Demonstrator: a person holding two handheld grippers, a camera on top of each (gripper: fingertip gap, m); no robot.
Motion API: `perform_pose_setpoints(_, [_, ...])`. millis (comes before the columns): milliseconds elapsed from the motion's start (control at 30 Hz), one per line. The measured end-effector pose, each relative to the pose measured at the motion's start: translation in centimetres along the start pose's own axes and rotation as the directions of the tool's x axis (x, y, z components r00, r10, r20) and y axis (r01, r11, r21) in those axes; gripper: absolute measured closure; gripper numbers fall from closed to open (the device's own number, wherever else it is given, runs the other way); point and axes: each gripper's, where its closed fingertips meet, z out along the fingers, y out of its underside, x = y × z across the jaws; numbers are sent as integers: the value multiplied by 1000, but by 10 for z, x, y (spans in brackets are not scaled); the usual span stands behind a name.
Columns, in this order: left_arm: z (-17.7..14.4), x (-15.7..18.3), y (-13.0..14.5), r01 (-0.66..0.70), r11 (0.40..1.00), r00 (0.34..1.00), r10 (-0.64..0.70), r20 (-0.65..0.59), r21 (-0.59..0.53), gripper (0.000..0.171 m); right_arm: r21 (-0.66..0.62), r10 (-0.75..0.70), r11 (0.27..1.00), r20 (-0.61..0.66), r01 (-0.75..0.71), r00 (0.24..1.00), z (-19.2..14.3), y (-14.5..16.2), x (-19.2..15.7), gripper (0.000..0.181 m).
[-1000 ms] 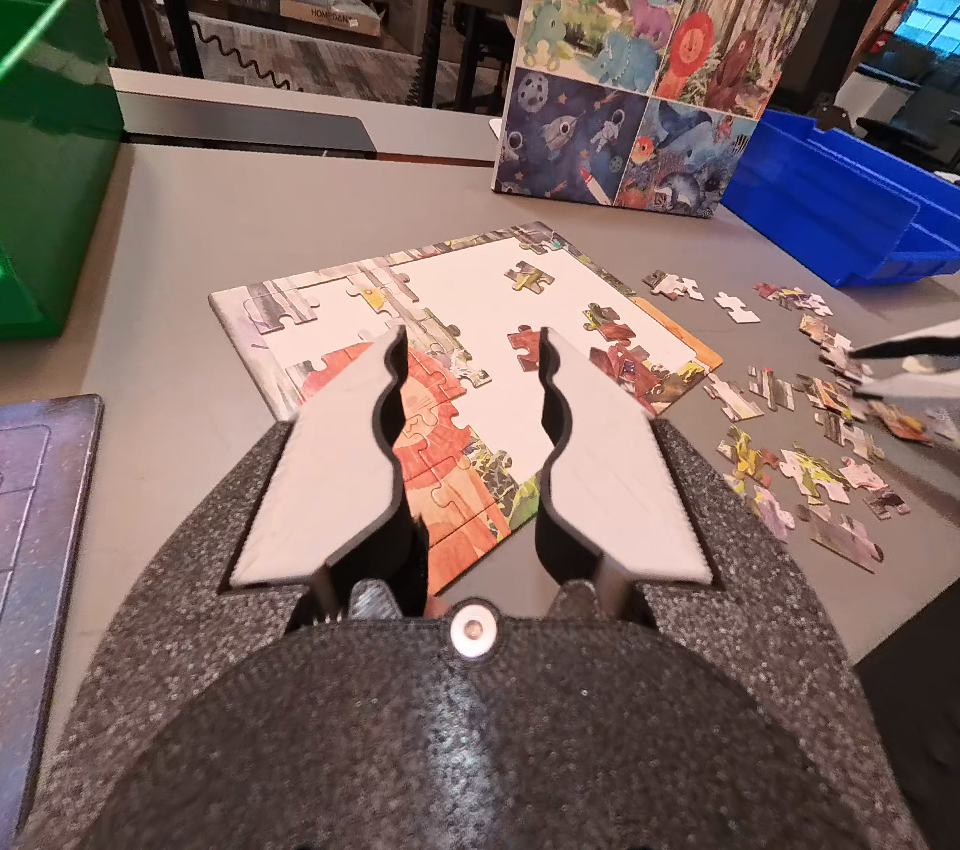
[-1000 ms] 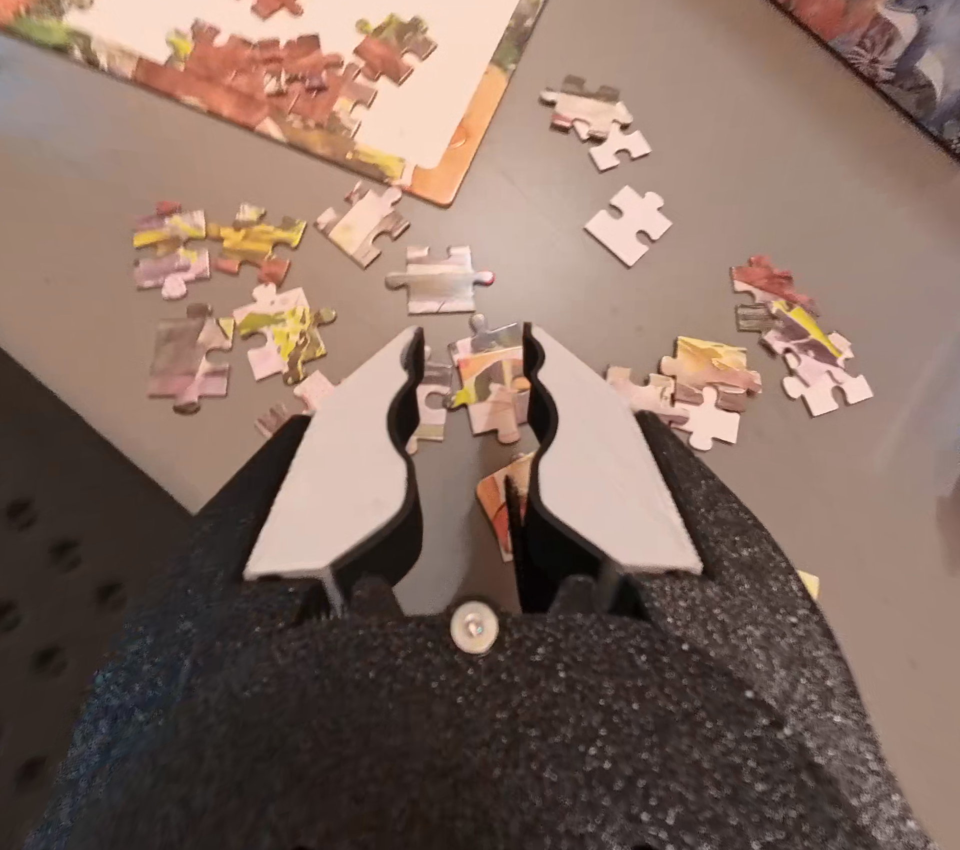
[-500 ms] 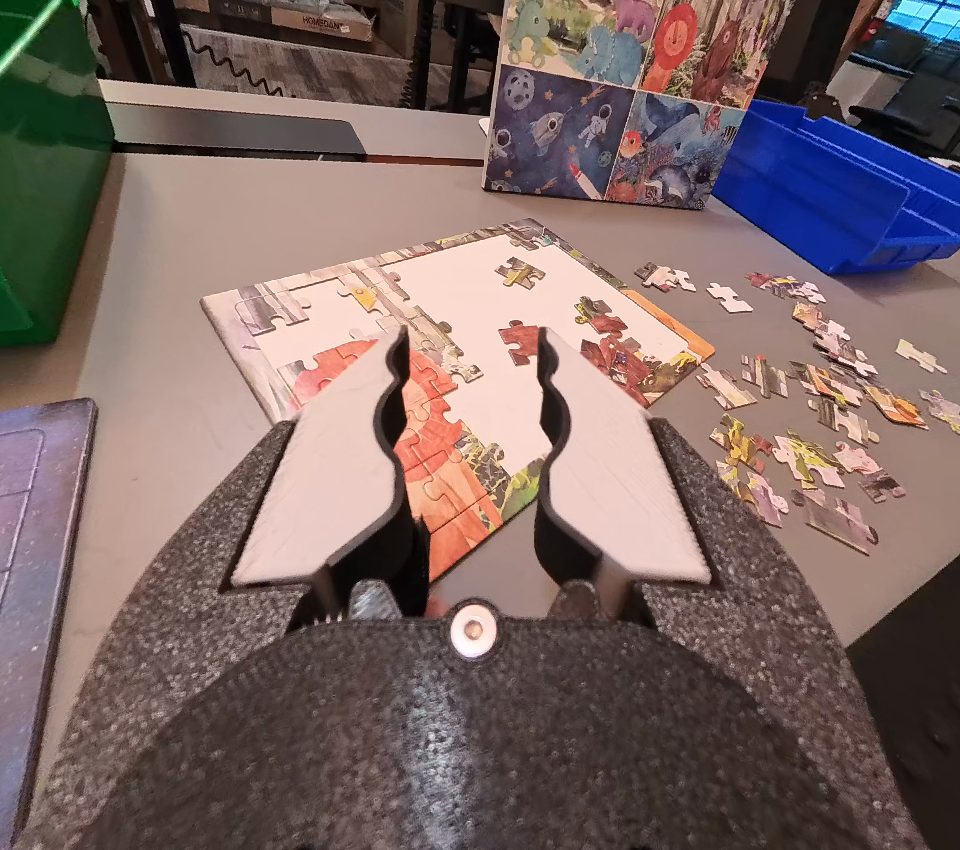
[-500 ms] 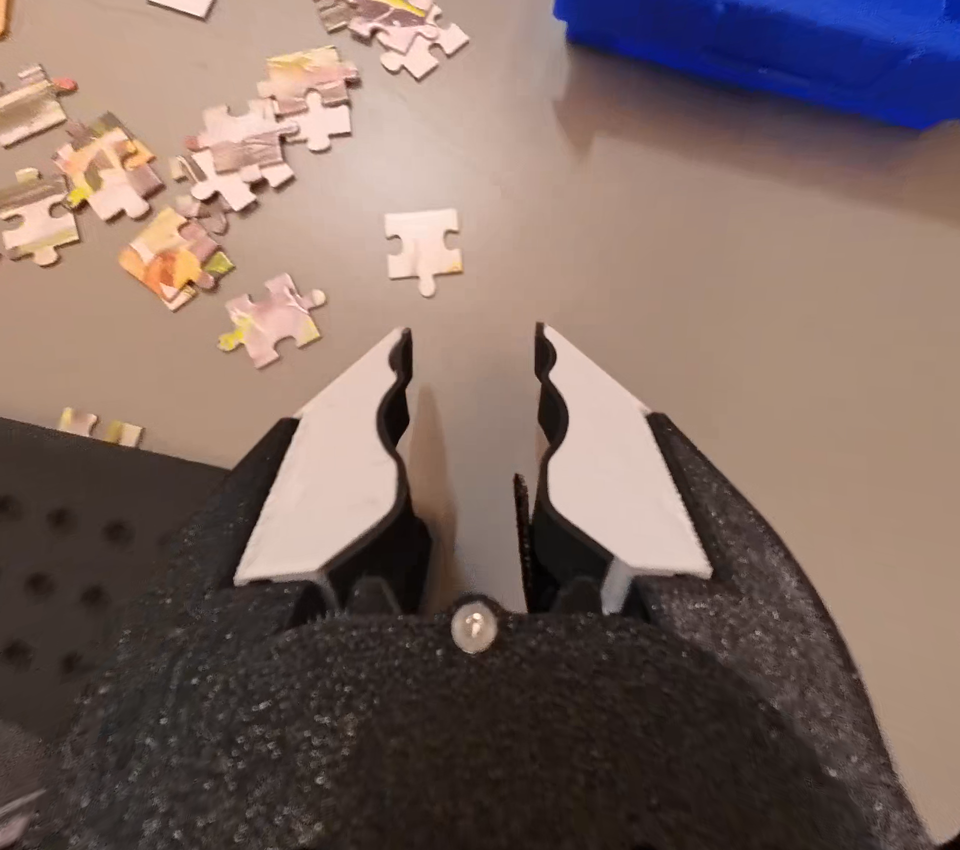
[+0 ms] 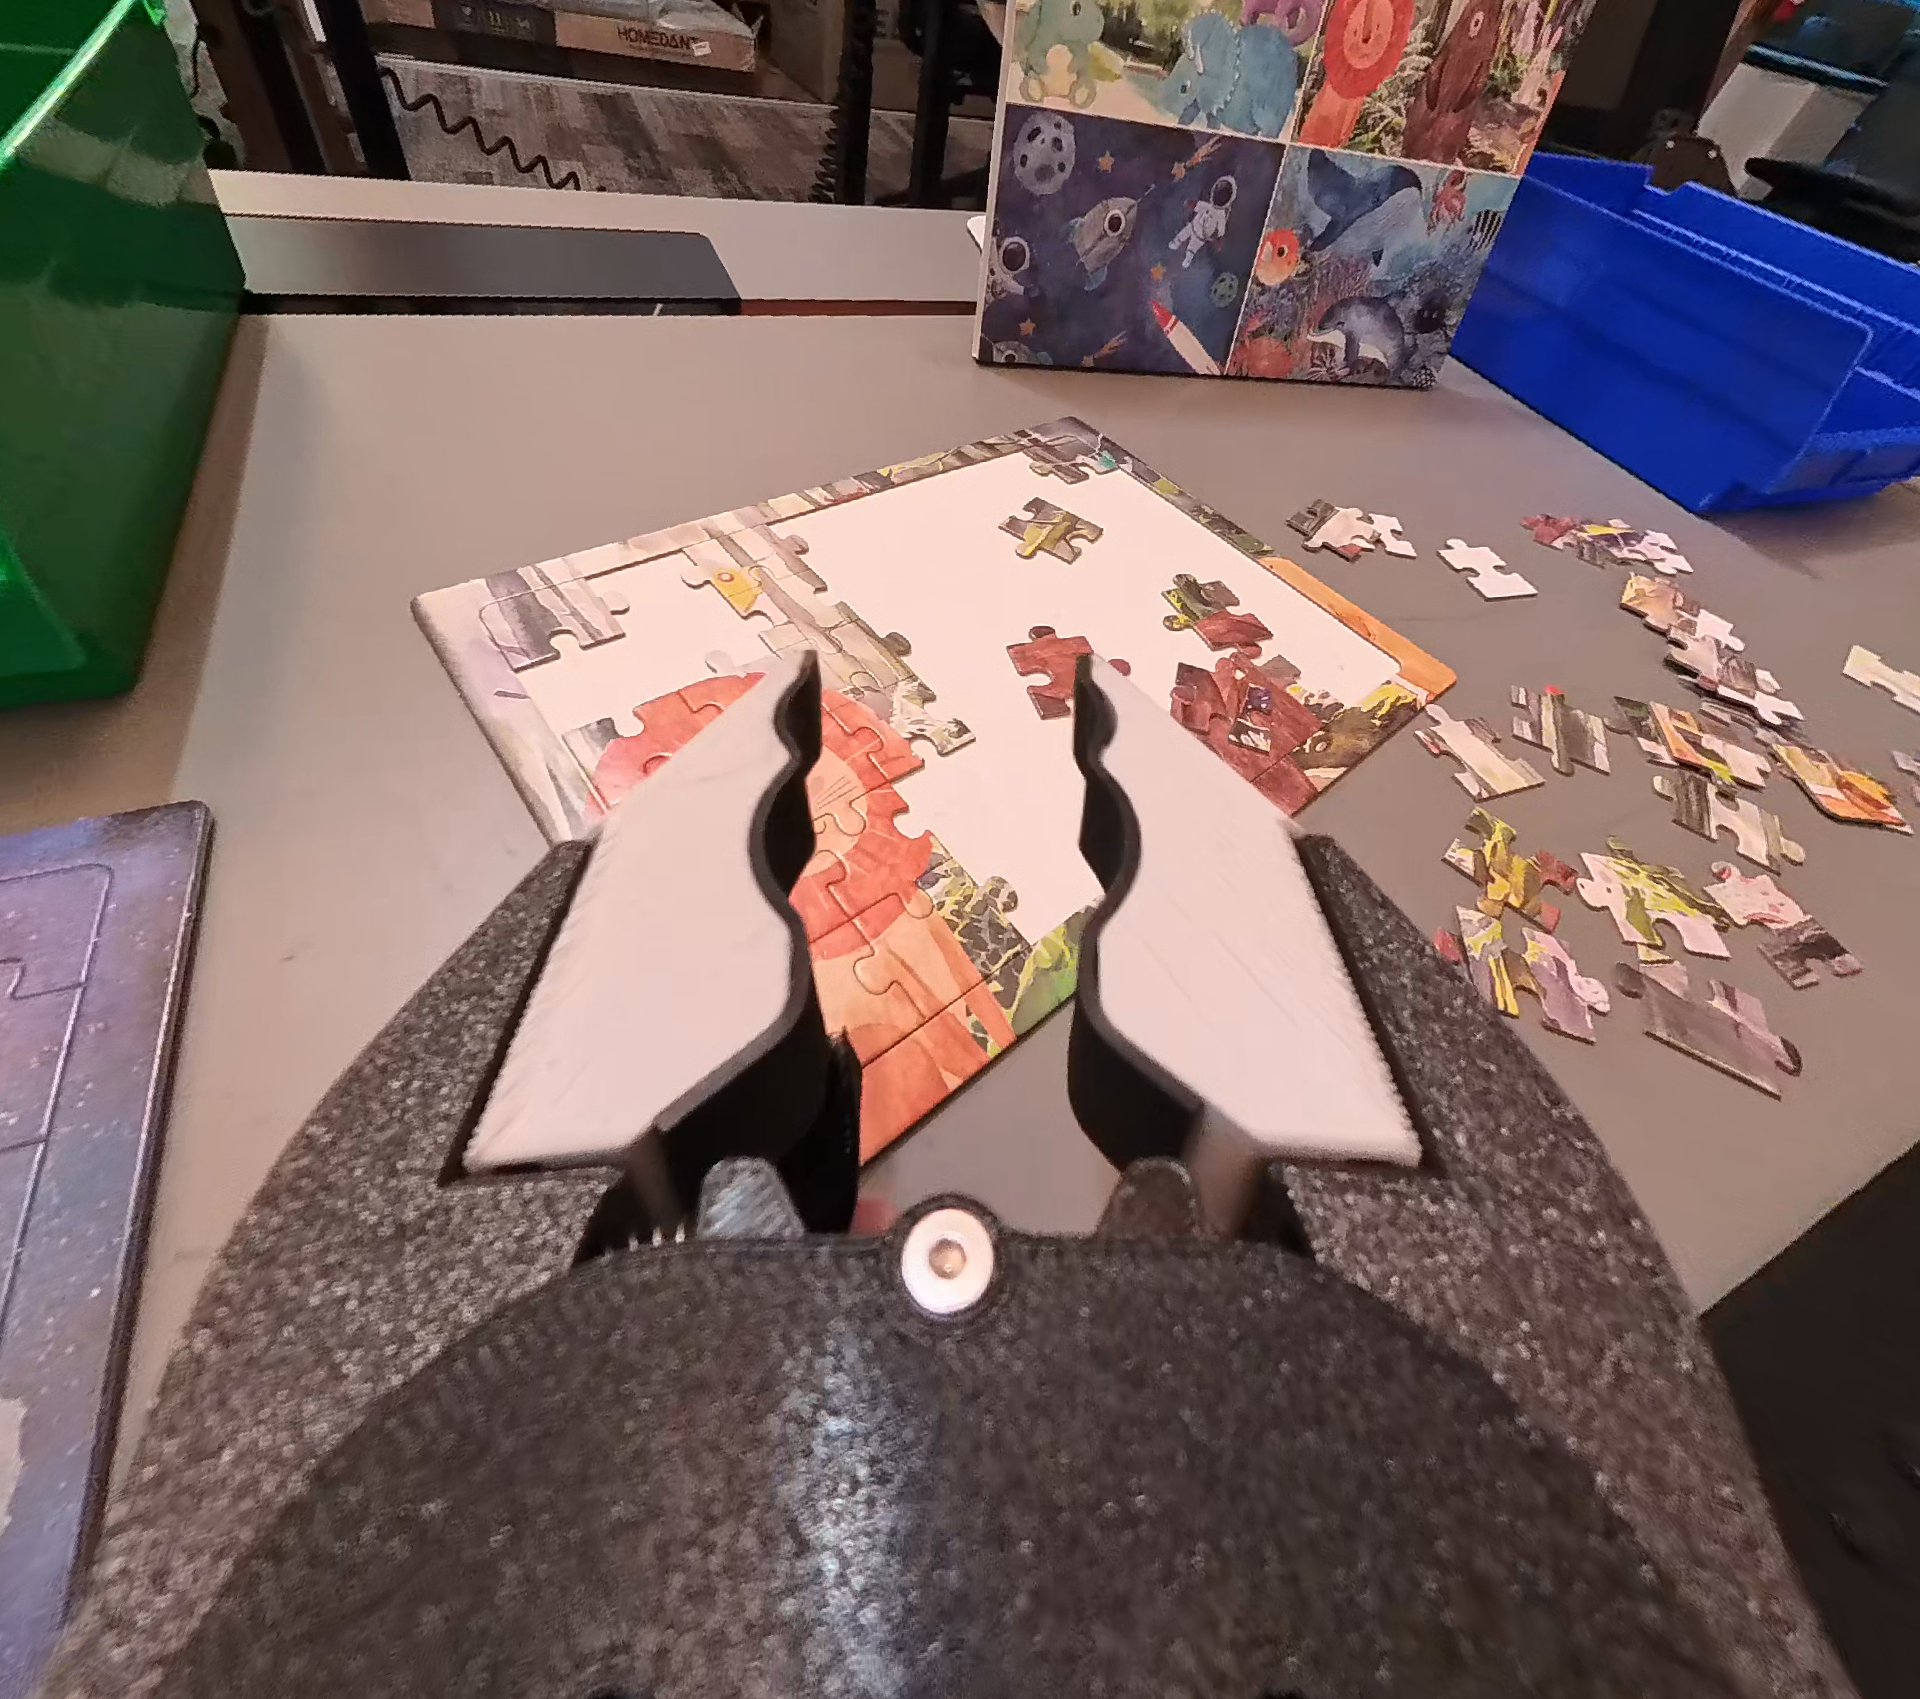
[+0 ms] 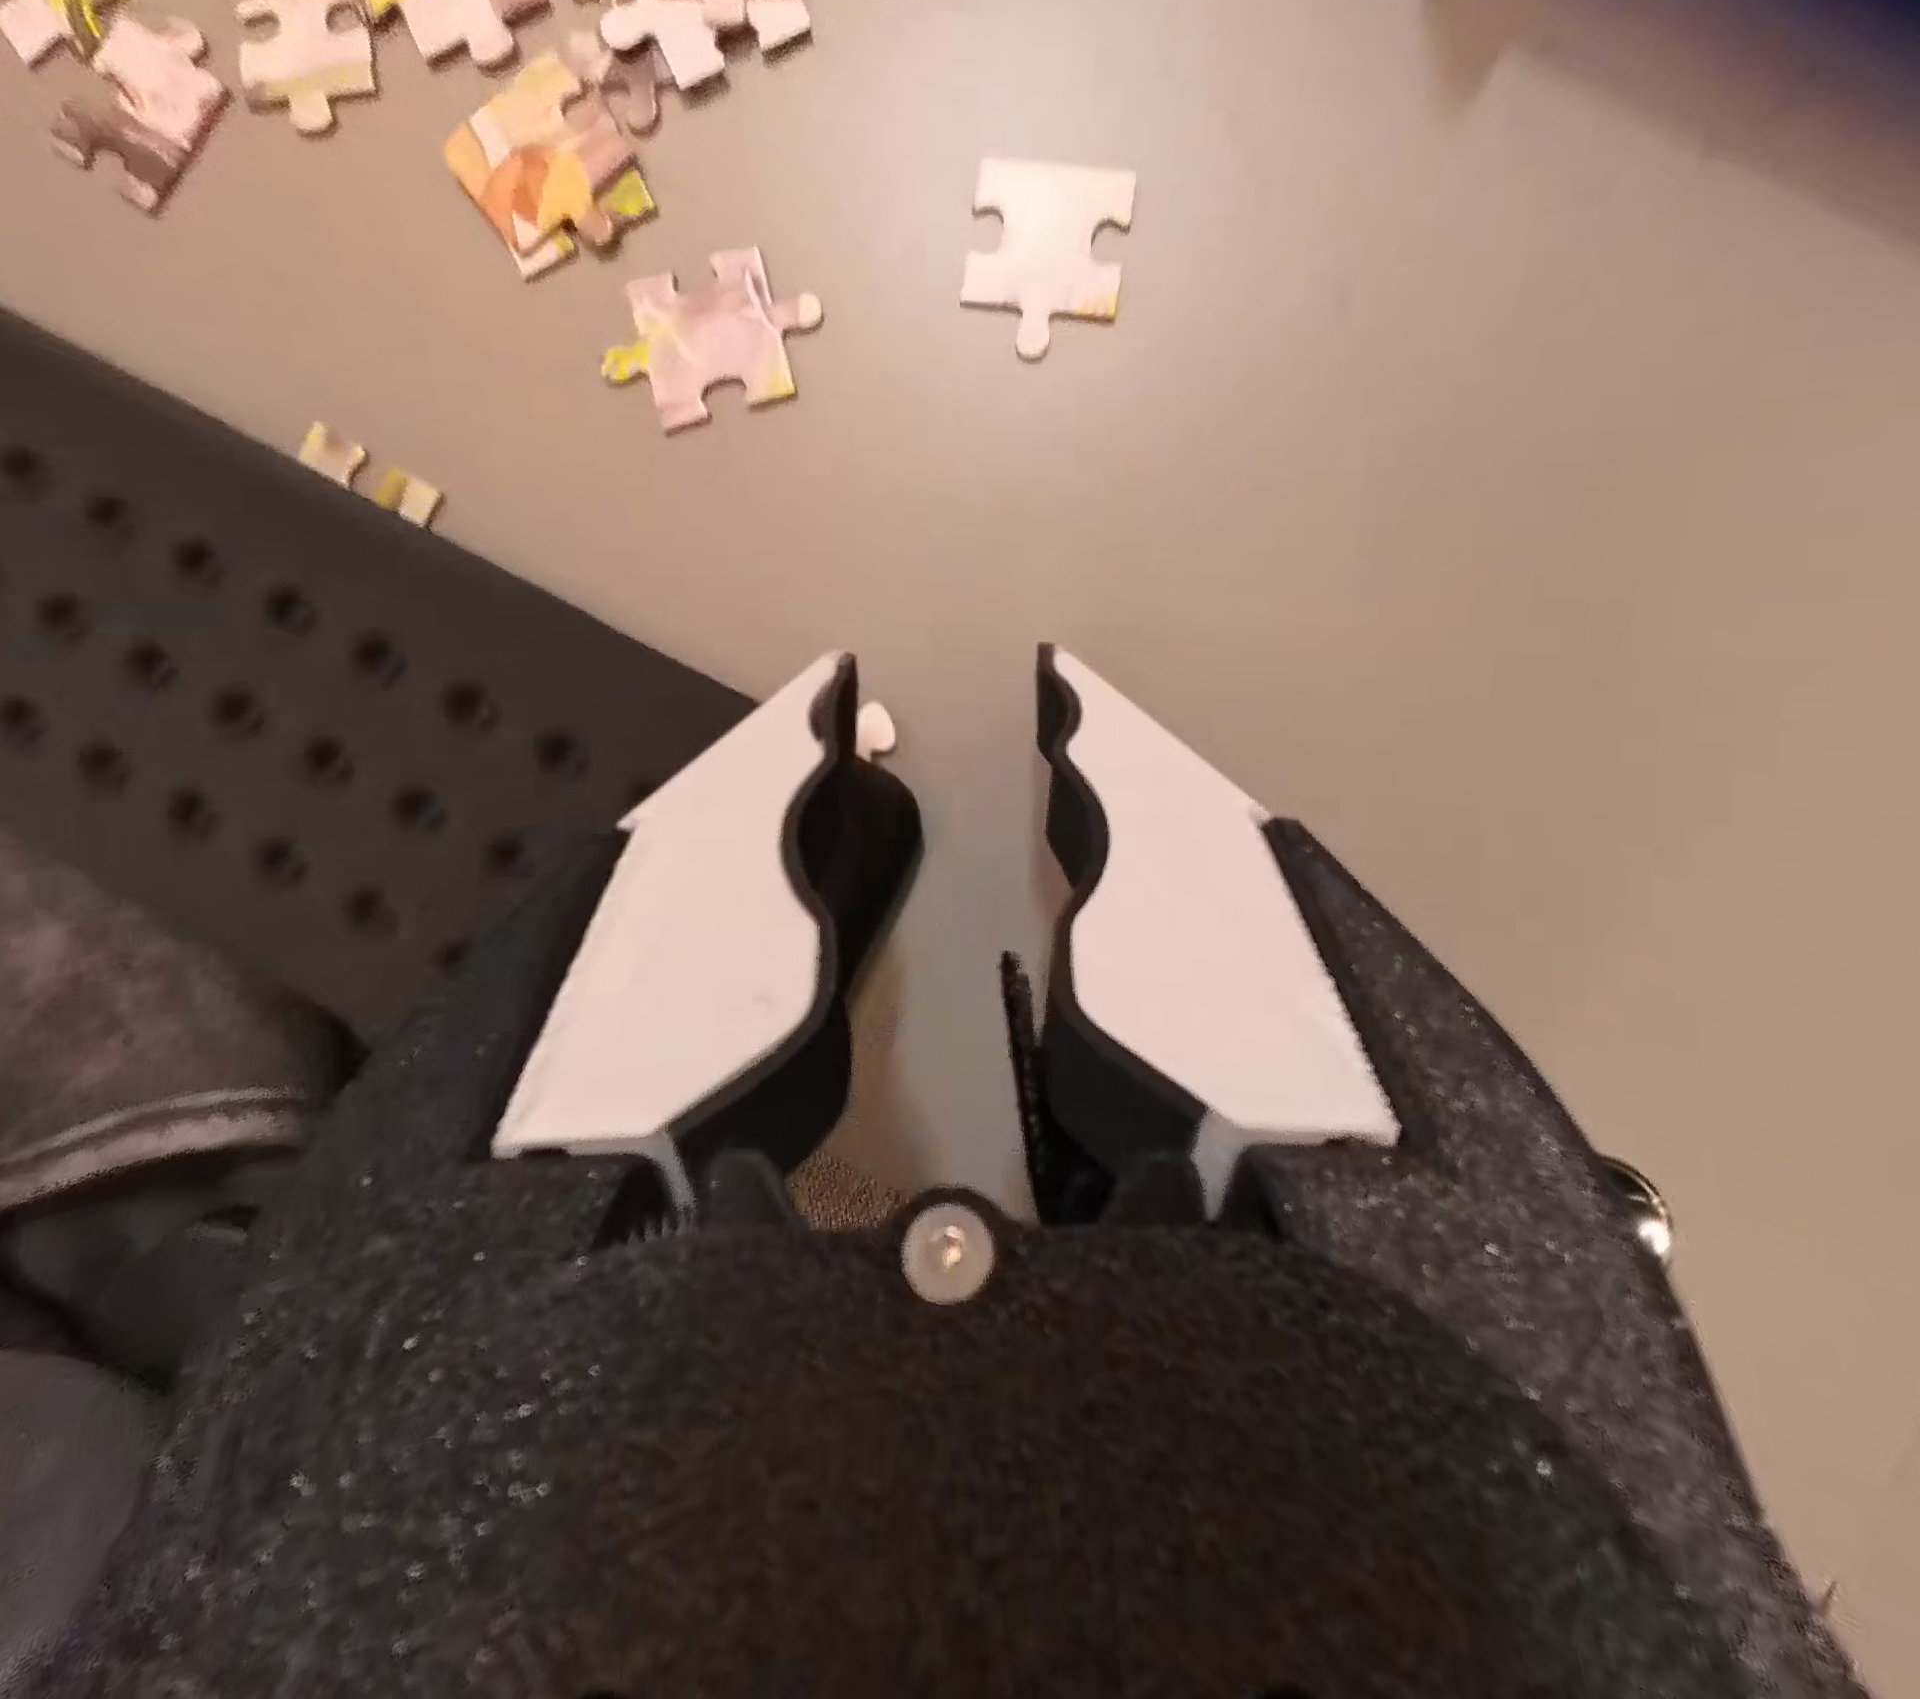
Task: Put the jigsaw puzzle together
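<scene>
The puzzle board (image 5: 1122,600) lies flat on the grey table, with an orange lion part joined at its near left and a brown patch at its right. Several single pieces lie on its white middle. Many loose pieces (image 5: 1662,828) are scattered to the right of the board. My left gripper (image 5: 943,673) is open and empty, held above the board's near edge. My right gripper (image 6: 945,662) is open, low over bare table at the near edge. A small pale tab (image 6: 876,730) shows beside its left finger. A white face-down piece (image 6: 1049,247) and a pinkish piece (image 6: 717,335) lie just ahead.
The puzzle box (image 5: 1299,91) stands upright behind the board. A blue bin (image 5: 1714,340) is at the back right and a green bin (image 5: 94,350) at the left. A dark puzzle board (image 5: 73,1078) lies at the near left. A black perforated plate (image 6: 260,662) borders the table. The gap from one gripper's tips to the other's is roughly 50 cm. My right gripper is the nearer one to the pinkish piece (image 6: 717,335): about 8 cm, against 40 cm.
My right gripper has swung from the pieces near the board to the right and back to the table's near edge, and left the left wrist view. My left gripper has barely moved.
</scene>
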Motion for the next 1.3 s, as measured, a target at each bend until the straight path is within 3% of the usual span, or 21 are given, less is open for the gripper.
perform_pose_setpoints(167, [-1,2,-1,-16,1000,1000,16,-2,7,123,-79,-63,995,60,68,996,7,12,-2,126])
perform_pose_setpoints(433, [0,2,0,-22,1000,1000,22,6,-2,123,-167,-242,958,-34,233,970,18,4,18,99])
perform_pose_setpoints(533, [0,2,1,-33,999,999,33,10,-4,123,-180,-317,941,-167,288,934,14,-5,45,117])
perform_pose_setpoints(600, [1,2,1,-36,999,999,37,11,-6,123,-206,-365,928,-356,309,860,8,-13,84,124])
perform_pose_setpoints(667, [1,2,2,-35,999,999,35,10,-9,123,-149,-321,947,-376,286,869,5,-17,93,122])
perform_pose_setpoints(767, [1,2,2,-31,999,999,31,8,-8,123,-35,-215,976,-322,216,922,-7,-16,92,123])
perform_pose_setpoints(900, [1,3,3,-32,999,999,32,3,-13,123,27,-149,987,-253,161,956,-14,-3,103,119])
perform_pose_setpoints(1067, [2,3,3,-34,999,999,34,5,-16,123,183,180,971,-115,-157,977,-2,-11,127,121])
perform_pose_setpoints(1200, [2,2,3,-25,1000,1000,25,7,-17,123,213,250,959,-330,-186,910,5,1,144,125])
perform_pose_setpoints(1300, [2,2,3,-27,1000,1000,27,7,-14,123,270,343,928,-353,-257,870,5,3,138,129])
